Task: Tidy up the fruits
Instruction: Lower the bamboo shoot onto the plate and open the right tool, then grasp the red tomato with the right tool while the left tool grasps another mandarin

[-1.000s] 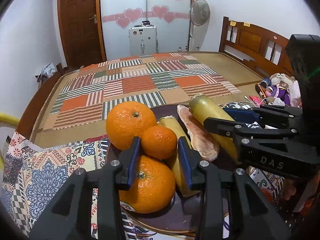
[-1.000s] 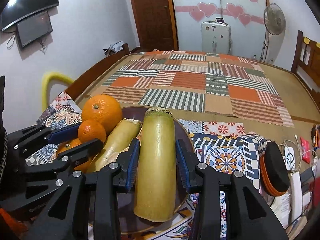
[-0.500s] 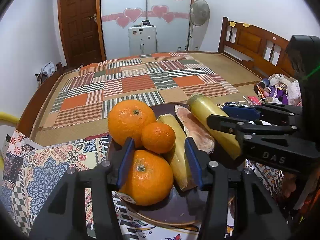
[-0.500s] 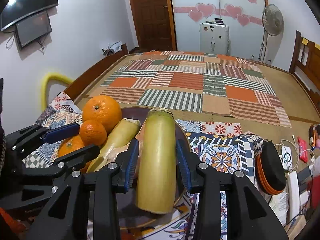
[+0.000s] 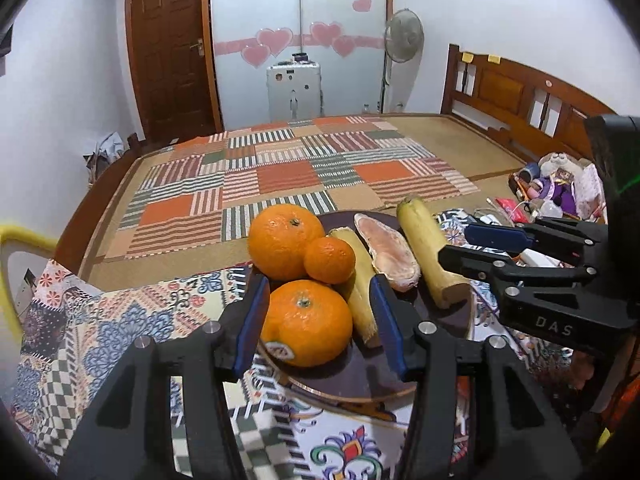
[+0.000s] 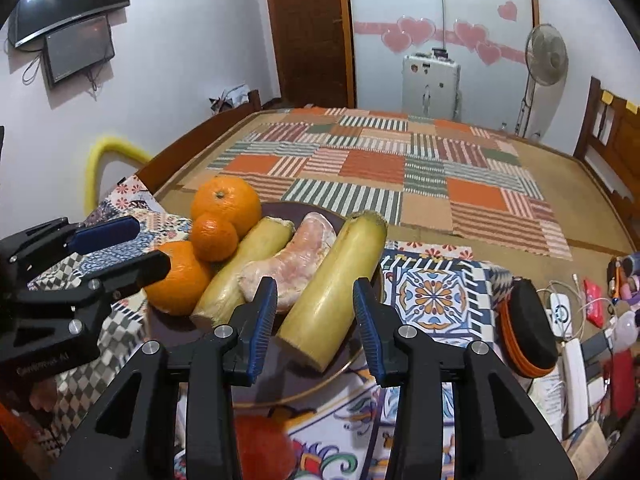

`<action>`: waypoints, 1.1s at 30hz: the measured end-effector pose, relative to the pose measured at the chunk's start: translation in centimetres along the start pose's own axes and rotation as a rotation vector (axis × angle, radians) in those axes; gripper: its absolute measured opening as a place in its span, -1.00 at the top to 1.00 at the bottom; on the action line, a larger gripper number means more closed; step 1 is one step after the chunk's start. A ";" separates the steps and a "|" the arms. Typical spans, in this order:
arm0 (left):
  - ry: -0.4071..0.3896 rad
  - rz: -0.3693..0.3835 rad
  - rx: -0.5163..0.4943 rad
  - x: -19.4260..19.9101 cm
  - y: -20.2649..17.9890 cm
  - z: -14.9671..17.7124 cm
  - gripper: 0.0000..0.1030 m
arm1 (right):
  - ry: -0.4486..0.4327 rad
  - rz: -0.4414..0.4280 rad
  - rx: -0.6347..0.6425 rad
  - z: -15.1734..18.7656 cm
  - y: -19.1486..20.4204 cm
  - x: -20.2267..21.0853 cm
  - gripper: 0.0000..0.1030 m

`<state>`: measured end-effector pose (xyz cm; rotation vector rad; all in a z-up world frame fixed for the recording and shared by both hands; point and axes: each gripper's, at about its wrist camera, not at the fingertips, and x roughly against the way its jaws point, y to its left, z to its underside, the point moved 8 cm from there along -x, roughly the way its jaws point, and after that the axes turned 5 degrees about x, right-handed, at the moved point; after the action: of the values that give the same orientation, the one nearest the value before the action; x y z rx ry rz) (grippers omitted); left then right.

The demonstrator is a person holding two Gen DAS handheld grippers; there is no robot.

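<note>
A dark round plate (image 5: 360, 380) (image 6: 256, 392) holds two large oranges (image 5: 306, 322) (image 5: 284, 240), a small orange (image 5: 329, 254) (image 6: 214, 238), two yellow-green cane pieces (image 5: 430, 256) (image 6: 334, 292), and a pink peeled fruit piece (image 5: 386, 250) (image 6: 292, 260). My left gripper (image 5: 318, 326) is open, its pads either side of the near orange, not touching. My right gripper (image 6: 316, 320) is open around the near end of the thick cane piece (image 6: 334, 292), with gaps both sides.
A patterned cloth (image 5: 120, 332) lies under the plate on a wooden bed with a patchwork mat (image 5: 280, 184). A red fruit (image 6: 260, 444) lies below the right gripper. An orange-rimmed black case (image 6: 528, 332) and cables lie to the right. Toys (image 5: 560, 188) sit by the headboard.
Both grippers have drawn back toward me from the plate. The left jaws, earlier around the small orange, now flank the near large orange. The fruit has not moved.
</note>
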<state>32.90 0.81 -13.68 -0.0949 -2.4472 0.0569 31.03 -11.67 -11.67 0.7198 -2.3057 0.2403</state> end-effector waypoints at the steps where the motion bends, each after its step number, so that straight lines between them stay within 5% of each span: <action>1: -0.009 -0.001 0.004 0.7 0.1 0.0 -0.01 | -0.008 -0.002 0.002 -0.1 0.2 0.6 0.30; 17: -0.088 0.003 0.021 11.8 0.0 3.5 -0.09 | -0.142 0.020 0.057 2.9 4.6 10.6 0.21; 33: 0.071 0.055 0.059 9.7 -1.4 12.0 -0.10 | -0.052 0.017 0.015 10.3 4.7 9.4 0.17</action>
<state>17.71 0.08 -16.60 -0.1366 -2.3700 0.1473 16.90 -15.49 -12.80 0.7220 -2.3622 0.2499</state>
